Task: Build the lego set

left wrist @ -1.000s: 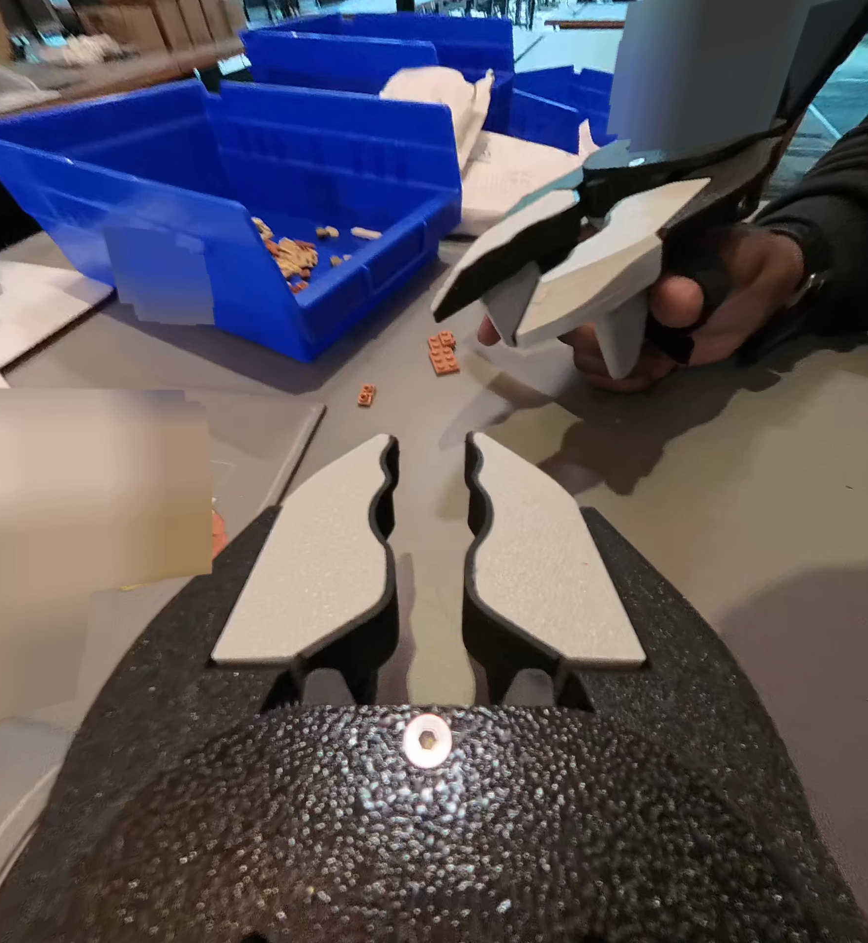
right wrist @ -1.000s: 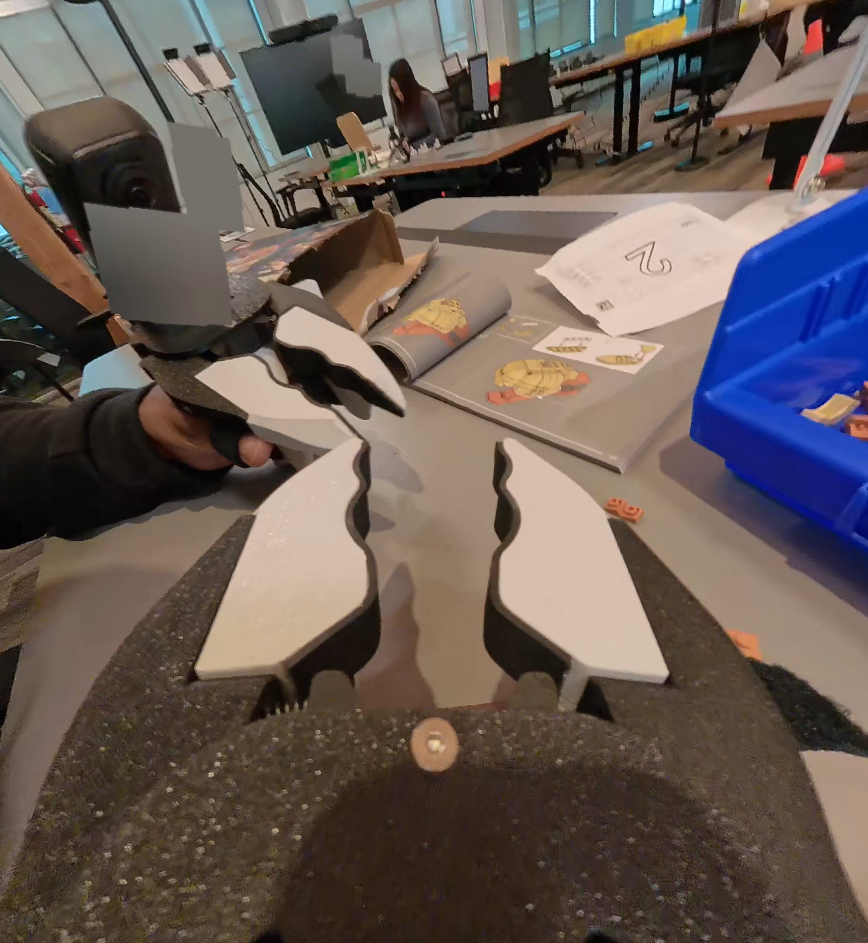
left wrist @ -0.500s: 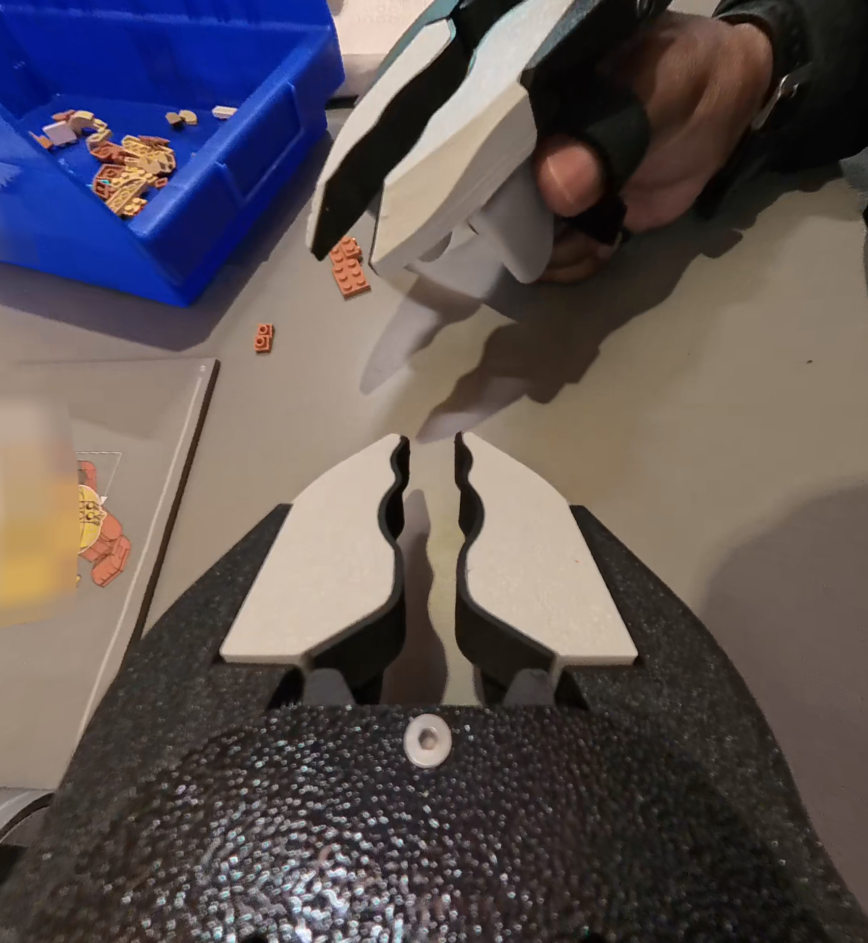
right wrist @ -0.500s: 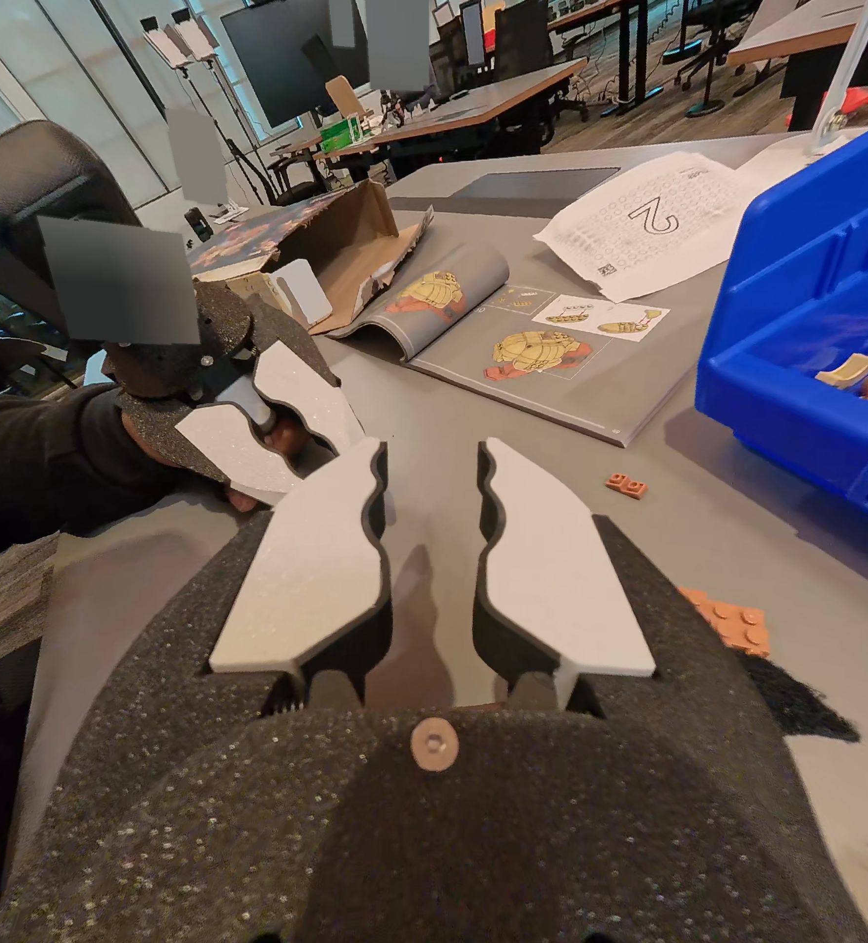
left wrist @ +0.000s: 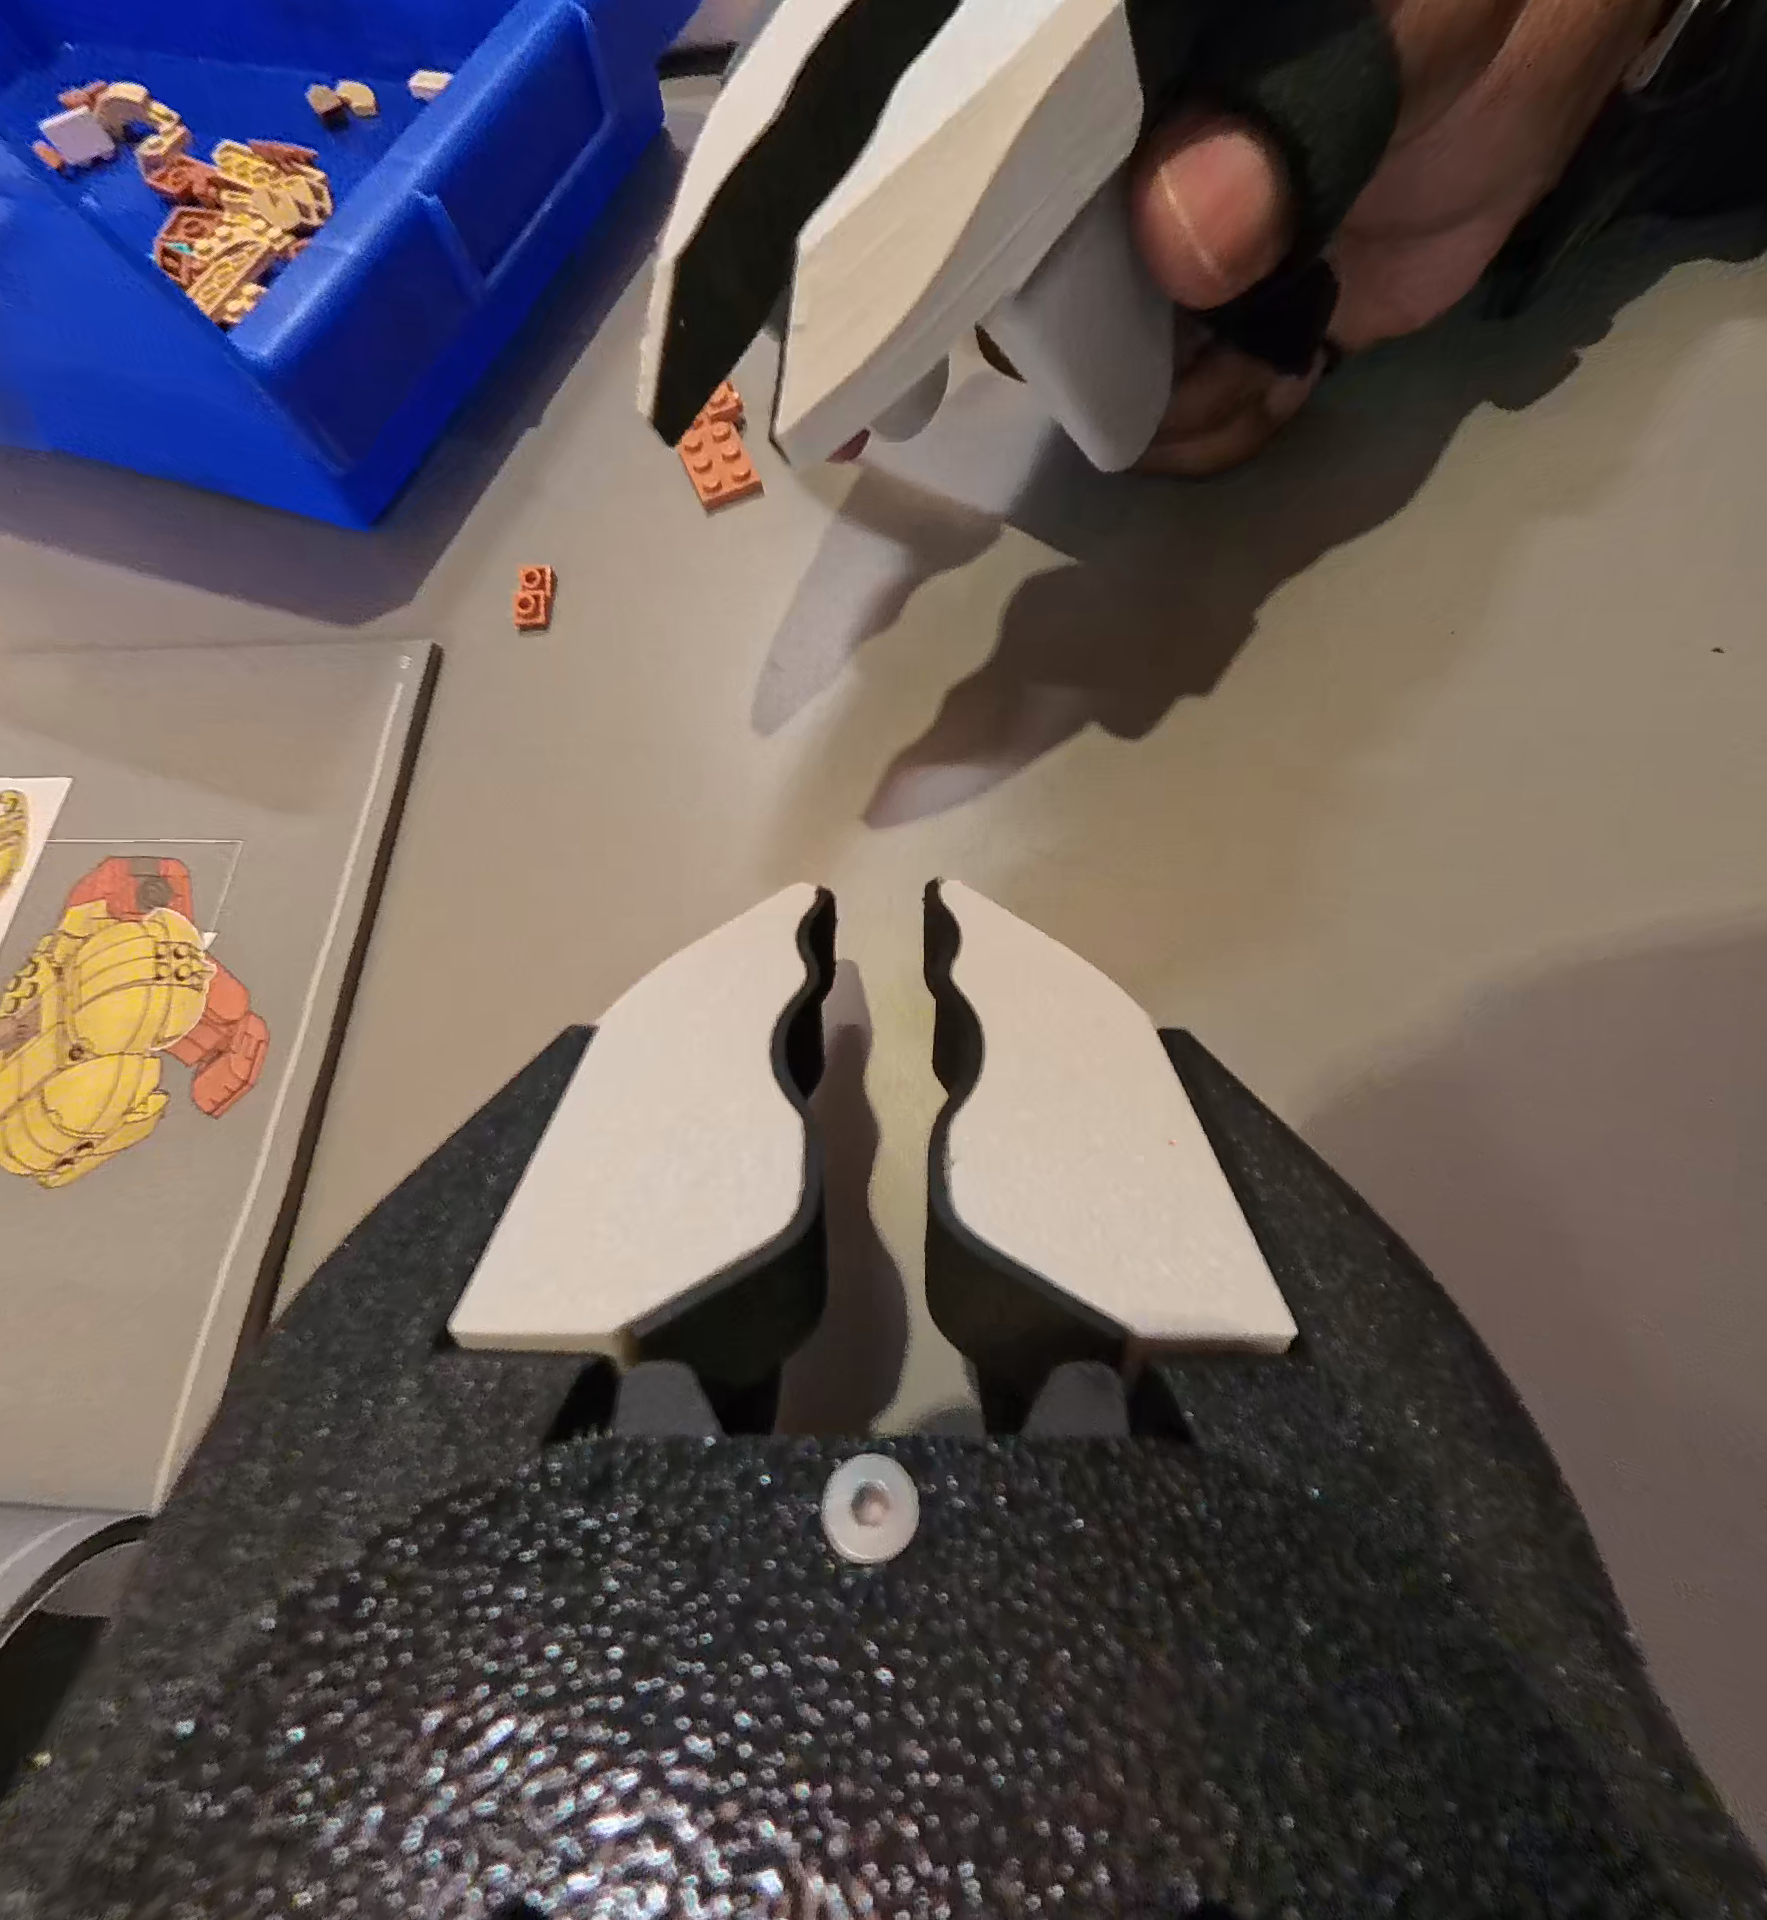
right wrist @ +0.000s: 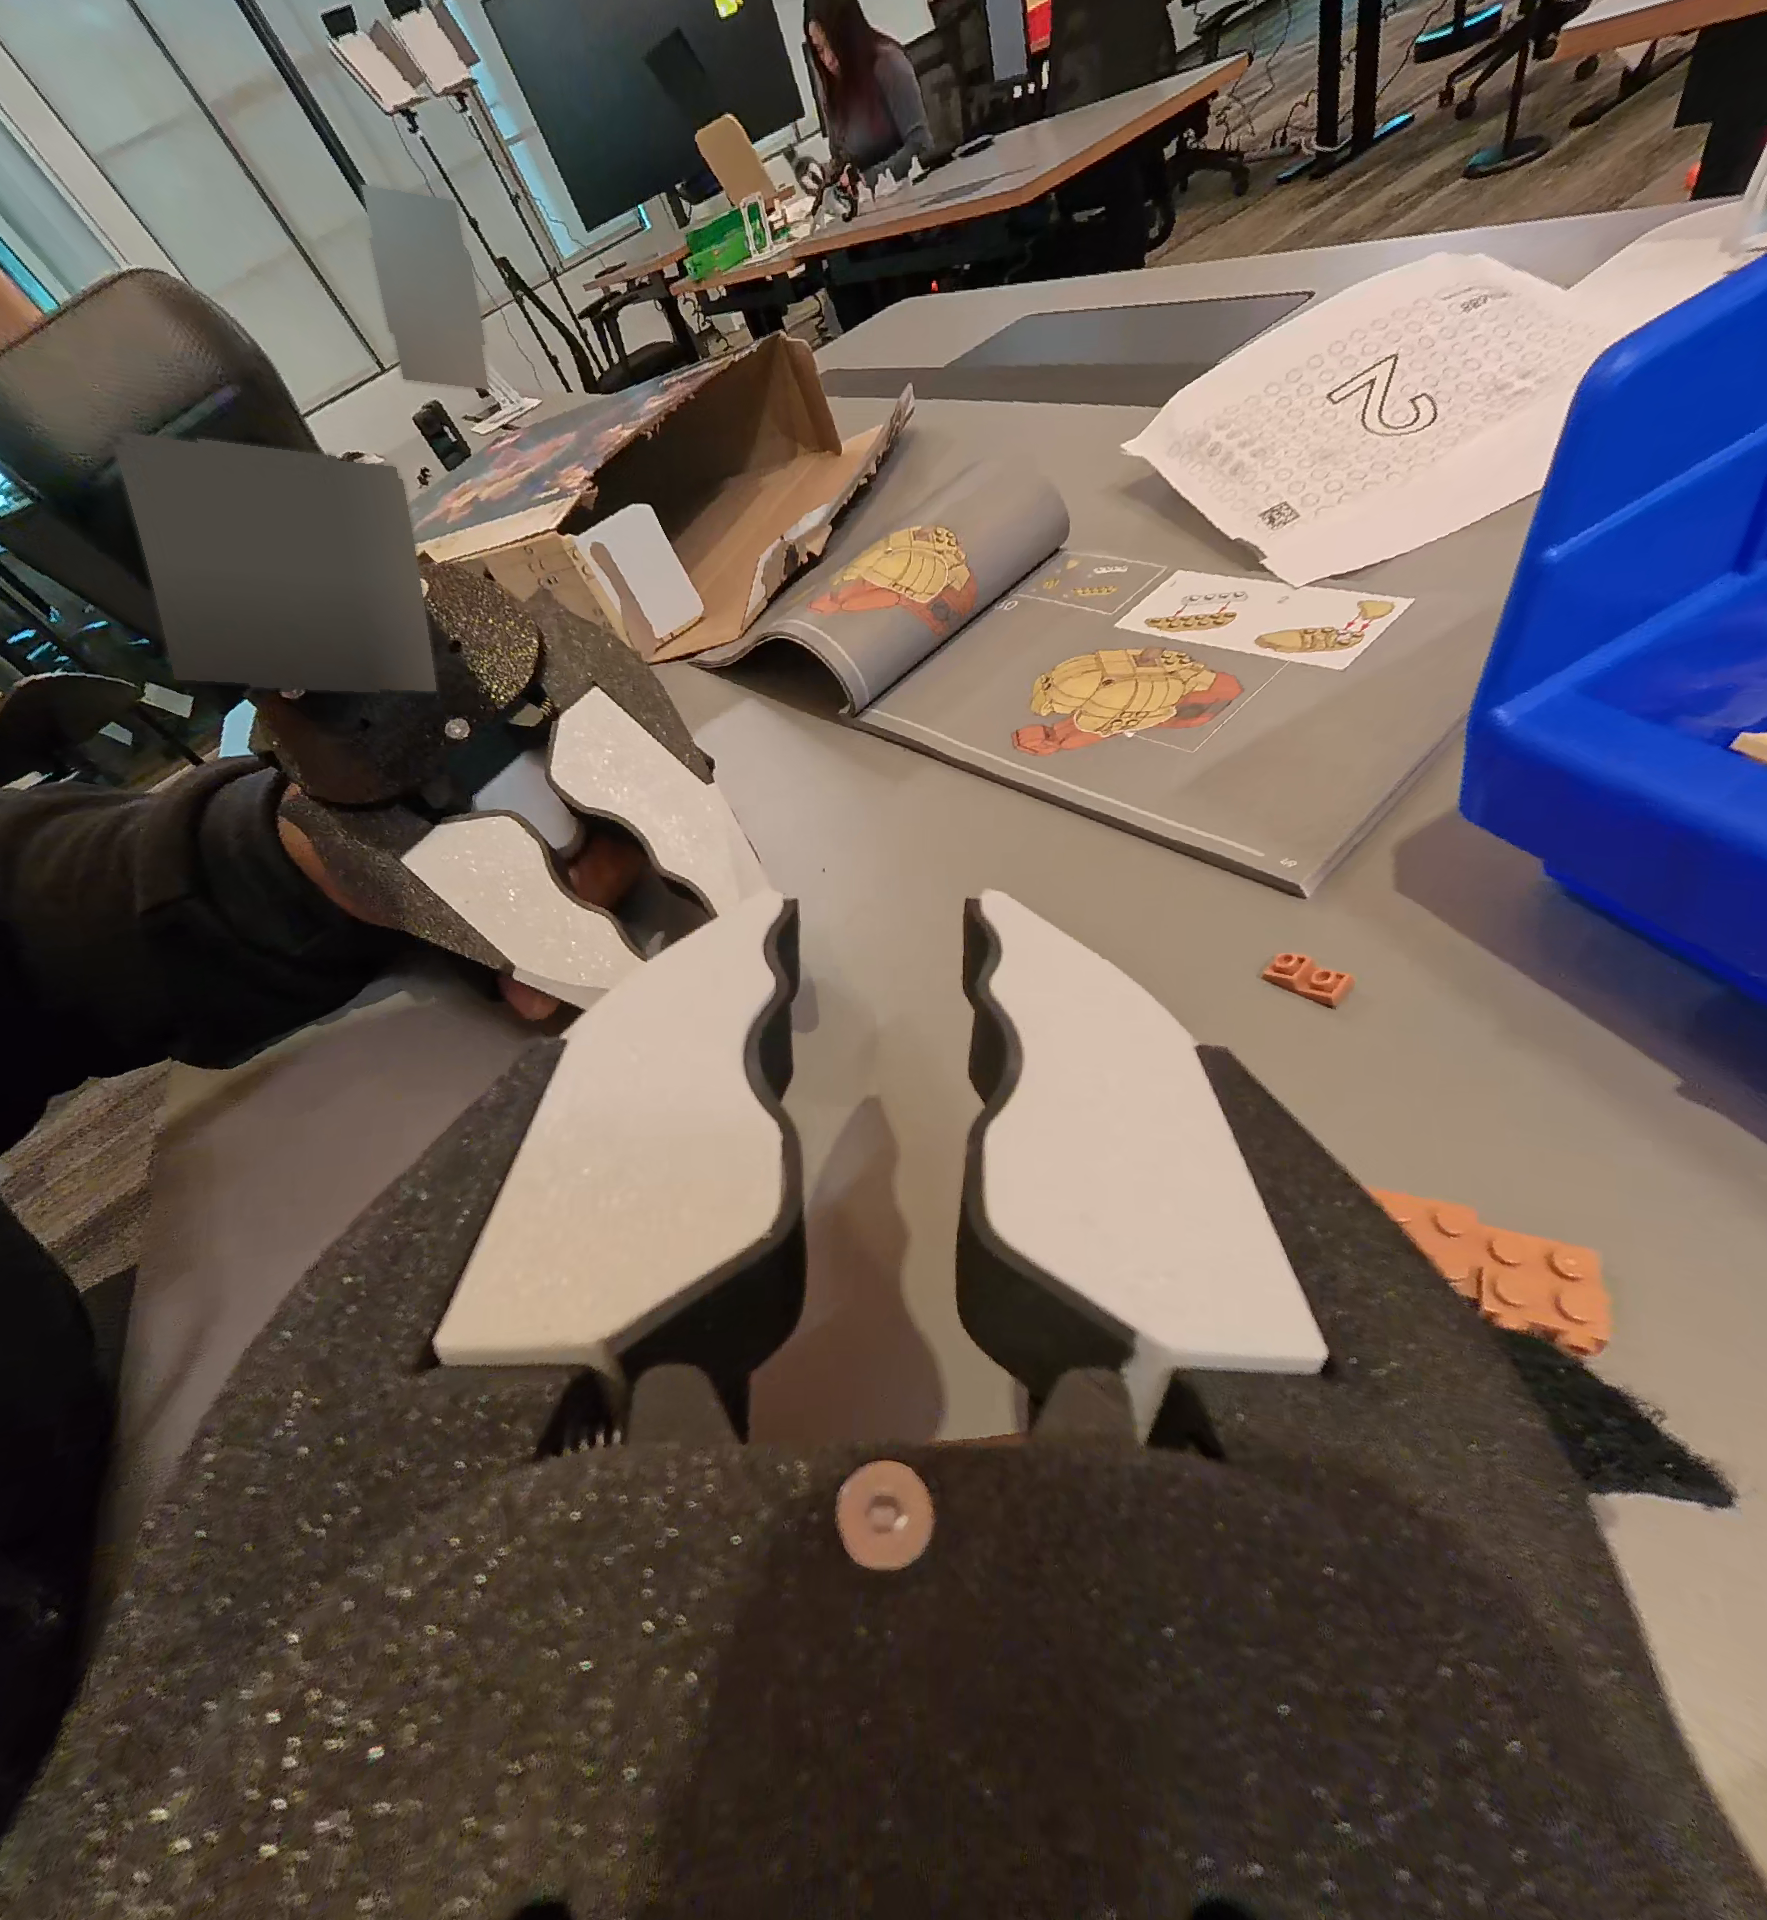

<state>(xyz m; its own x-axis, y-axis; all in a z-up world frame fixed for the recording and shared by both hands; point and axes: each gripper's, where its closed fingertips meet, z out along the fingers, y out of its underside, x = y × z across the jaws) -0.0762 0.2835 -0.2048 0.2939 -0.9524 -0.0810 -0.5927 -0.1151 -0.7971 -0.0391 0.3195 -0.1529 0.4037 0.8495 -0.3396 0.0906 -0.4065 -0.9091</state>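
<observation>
1. Over the last second the right gripper (left wrist: 723, 416) dropped onto the orange plate (left wrist: 721, 457) beside the blue bin (left wrist: 339, 343), jaws apart and empty — a pickup looked imminent.
2. The left gripper (left wrist: 879, 904) (narrowly parted, empty) tilted down over the table (left wrist: 1378, 831).

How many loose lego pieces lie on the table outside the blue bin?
2: a small plate near the booklet, and a larger plate under the right gripper, partly hidden.
</observation>
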